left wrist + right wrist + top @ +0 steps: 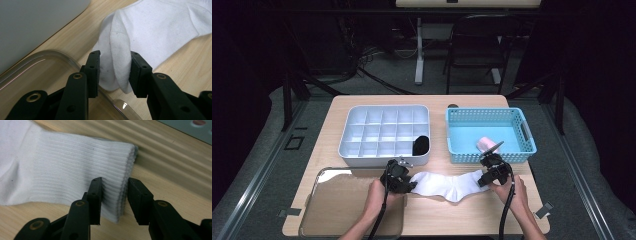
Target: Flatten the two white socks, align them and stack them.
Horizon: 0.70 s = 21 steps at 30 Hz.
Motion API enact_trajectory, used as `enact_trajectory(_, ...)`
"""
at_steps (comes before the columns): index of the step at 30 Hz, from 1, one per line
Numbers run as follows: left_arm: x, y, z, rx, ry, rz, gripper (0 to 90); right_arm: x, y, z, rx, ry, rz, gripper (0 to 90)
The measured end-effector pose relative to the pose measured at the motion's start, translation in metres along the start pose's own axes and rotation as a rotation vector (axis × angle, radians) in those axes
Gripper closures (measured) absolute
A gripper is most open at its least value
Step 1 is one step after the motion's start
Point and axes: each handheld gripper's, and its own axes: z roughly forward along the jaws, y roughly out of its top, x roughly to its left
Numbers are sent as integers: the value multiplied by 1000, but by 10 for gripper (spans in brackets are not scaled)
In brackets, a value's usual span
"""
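On the pale wooden surface (362, 107) the white sock (446, 184) lies lengthwise between the hands, toe inside the left tongs (114, 72) and ribbed cuff inside the right tongs (114, 198), both pairs parted, not pinching.

On the desk (462, 212), the divided box (384, 132) sits at the back left, the basket (489, 135) at the back right. A tray (337, 205) fills the front left corner. The sock (444, 184) lies before both containers, between the grippers, its toe touching the tray's edge.
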Motion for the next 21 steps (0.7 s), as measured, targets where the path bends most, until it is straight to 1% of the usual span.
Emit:
enact_trajectory(1,0,0,0,-1,2,-1,645,0,0,1,1,1,-1,647)
enact_trajectory(4,0,0,0,3,-2,-2,647,2,1,1,13,-18,-14,658)
enact_trajectory(6,0,0,1,3,-2,-3,647,3,0,1,6,-13,-9,692)
enact_trajectory(7,-1,0,1,4,1,-1,646,4,-1,3,-15,-6,3,728)
enact_trajectory(8,-1,0,1,2,-1,-1,647,4,-1,2,-9,-5,-15,758)
enact_trajectory(9,-1,0,1,0,-1,2,649,5,0,0,4,-9,-47,772)
enact_trajectory(10,-1,0,1,-1,-6,3,653,6,0,0,0,-17,-57,780)
enact_trajectory(12,-1,0,2,1,-10,3,655,6,0,-1,9,-36,-68,787)
enact_trajectory(13,-1,0,3,4,-16,1,653,5,0,-1,8,-34,-68,788)
enact_trajectory(14,-1,0,4,8,-13,2,648,4,0,-1,3,-38,-65,788)
enact_trajectory(18,-3,0,5,15,-9,4,628,2,-1,-4,11,-42,-60,788)
enact_trajectory(20,-4,0,6,18,-7,4,622,2,-1,-3,2,-41,-54,787)
enact_trajectory(21,-4,0,6,20,-5,6,616,1,-1,-5,18,-46,-68,787)
